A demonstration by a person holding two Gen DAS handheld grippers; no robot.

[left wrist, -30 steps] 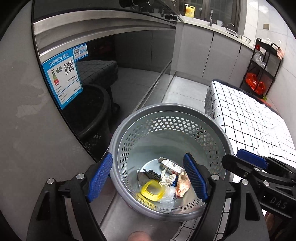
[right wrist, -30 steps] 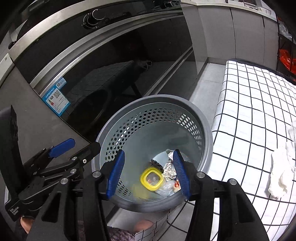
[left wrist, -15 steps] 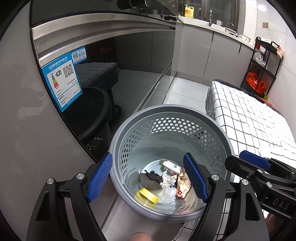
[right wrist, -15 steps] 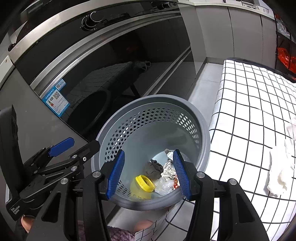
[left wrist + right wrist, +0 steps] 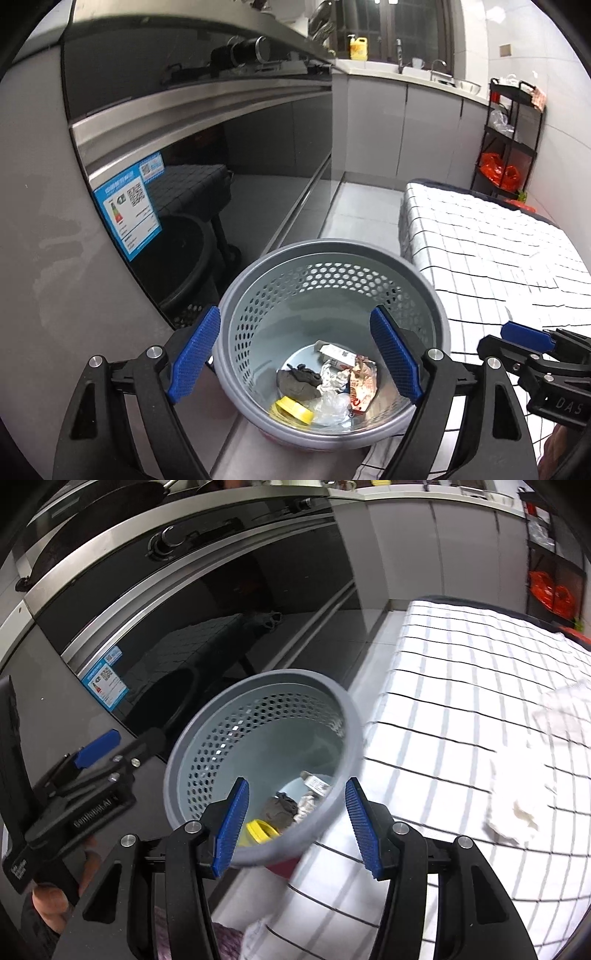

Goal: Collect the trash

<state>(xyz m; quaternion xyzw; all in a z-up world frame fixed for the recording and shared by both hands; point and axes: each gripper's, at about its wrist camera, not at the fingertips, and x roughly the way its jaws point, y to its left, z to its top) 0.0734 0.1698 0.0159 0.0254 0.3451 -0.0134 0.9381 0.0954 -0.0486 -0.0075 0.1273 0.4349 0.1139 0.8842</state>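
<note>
Left wrist view: my left gripper [image 5: 295, 354] has just been opening, and its blue pads now stand wide with nothing pressed between them; the bin [image 5: 332, 258] sits beyond and below, one pad seen outside its left wall, the other over its inside. My right gripper [image 5: 532, 354] shows at the right edge there. In the right wrist view the right gripper [image 5: 295, 827] is also open, jaws apart and empty, straddling the bin's near rim in the picture without gripping it.

Inside the bin, at the bottom, lies the trash so far: a yellow lid [image 5: 293, 406], a dark crumpled wad [image 5: 297, 380], foil [image 5: 332, 376], a red-printed wrapper [image 5: 362, 384] and a small carton [image 5: 334, 354]. The bin stands on the floor by the left edge of the checked cloth [image 5: 498, 258], close to the dark oven door [image 5: 184, 184].

One piece looks left to me: a white crumpled tissue [image 5: 517, 805] near the cloth's right edge, well apart from the bin.

Risks I see: the view is blurred, so I may misjudge the reach and pinch cloth along with tissue, dragging the cloth. A light tissue could slip from a loose grip before it reaches the bin. Swinging back, either gripper could knock the bin's rim and tip it.
</note>
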